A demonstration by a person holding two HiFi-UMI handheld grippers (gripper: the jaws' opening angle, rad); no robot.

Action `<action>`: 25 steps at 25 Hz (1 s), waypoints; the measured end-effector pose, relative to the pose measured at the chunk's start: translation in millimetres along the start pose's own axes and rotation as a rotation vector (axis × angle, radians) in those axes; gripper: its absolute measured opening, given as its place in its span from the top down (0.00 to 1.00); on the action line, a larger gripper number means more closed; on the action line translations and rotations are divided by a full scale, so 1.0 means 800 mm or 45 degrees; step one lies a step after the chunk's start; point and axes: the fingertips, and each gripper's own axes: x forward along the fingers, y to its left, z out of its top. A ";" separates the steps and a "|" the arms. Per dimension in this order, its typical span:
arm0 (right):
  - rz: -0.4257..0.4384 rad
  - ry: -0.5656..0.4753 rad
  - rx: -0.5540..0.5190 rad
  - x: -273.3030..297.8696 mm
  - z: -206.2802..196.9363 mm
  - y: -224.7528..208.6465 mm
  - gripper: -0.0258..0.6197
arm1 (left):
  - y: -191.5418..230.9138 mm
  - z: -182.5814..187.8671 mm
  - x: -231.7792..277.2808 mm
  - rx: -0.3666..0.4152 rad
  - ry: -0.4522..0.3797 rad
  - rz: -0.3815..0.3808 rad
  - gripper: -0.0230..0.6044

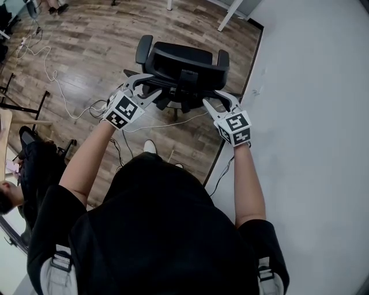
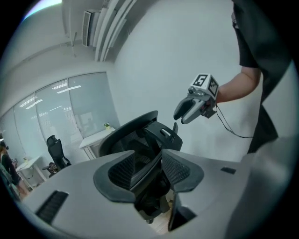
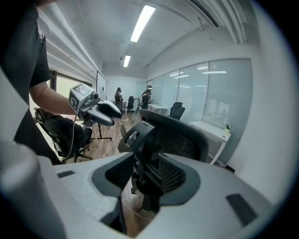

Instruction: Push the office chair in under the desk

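The black office chair (image 1: 179, 66) stands on the wood floor with its back towards me. My left gripper (image 1: 145, 86) is open at the back's left side and my right gripper (image 1: 214, 99) is open at its right side. In the left gripper view the chair's mesh back (image 2: 135, 135) and rear bracket show through the open jaws of the left gripper (image 2: 148, 170), and the right gripper (image 2: 189, 109) hangs beyond it. In the right gripper view the chair back (image 3: 177, 135) lies past the right gripper (image 3: 147, 175). Neither gripper's pads press on the chair. A white desk (image 3: 212, 130) stands behind the chair.
A white wall (image 1: 311, 115) runs along the right, with a black skirting at its foot. White cables (image 1: 55, 80) trail over the floor at left. Another black chair (image 1: 34, 155) and a seated person (image 1: 8, 199) are at lower left. White table legs (image 1: 229, 16) show at the top.
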 end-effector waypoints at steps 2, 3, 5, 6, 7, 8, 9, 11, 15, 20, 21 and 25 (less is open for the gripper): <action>0.013 0.045 -0.030 0.007 -0.004 -0.004 0.73 | 0.002 -0.009 0.008 0.035 0.043 -0.033 0.67; 0.019 0.067 -0.047 0.011 -0.006 -0.005 0.73 | 0.003 -0.013 0.011 0.049 0.062 -0.048 0.67; 0.032 0.112 -0.084 0.018 -0.011 -0.007 0.72 | 0.004 -0.022 0.017 0.076 0.101 -0.079 0.66; 0.041 0.137 -0.103 0.021 -0.014 -0.008 0.72 | 0.005 -0.027 0.021 0.093 0.124 -0.095 0.66; 0.051 0.162 -0.122 0.025 -0.018 -0.009 0.72 | 0.005 -0.032 0.024 0.113 0.150 -0.112 0.66; 0.061 0.189 -0.140 0.028 -0.022 -0.010 0.72 | 0.005 -0.038 0.028 0.137 0.180 -0.129 0.66; 0.072 0.218 -0.161 0.032 -0.027 -0.012 0.72 | 0.006 -0.045 0.032 0.163 0.213 -0.146 0.65; 0.091 0.283 -0.211 0.038 -0.038 -0.016 0.71 | 0.010 -0.059 0.037 0.221 0.285 -0.173 0.64; 0.117 0.427 -0.354 0.044 -0.051 -0.027 0.68 | 0.020 -0.079 0.046 0.330 0.419 -0.219 0.61; 0.143 0.577 -0.497 0.049 -0.070 -0.041 0.67 | 0.025 -0.099 0.051 0.466 0.556 -0.284 0.60; 0.149 0.609 -0.532 0.051 -0.075 -0.043 0.67 | 0.026 -0.102 0.052 0.490 0.579 -0.298 0.60; 0.165 0.749 -0.687 0.057 -0.100 -0.053 0.67 | 0.022 -0.122 0.061 0.560 0.679 -0.363 0.59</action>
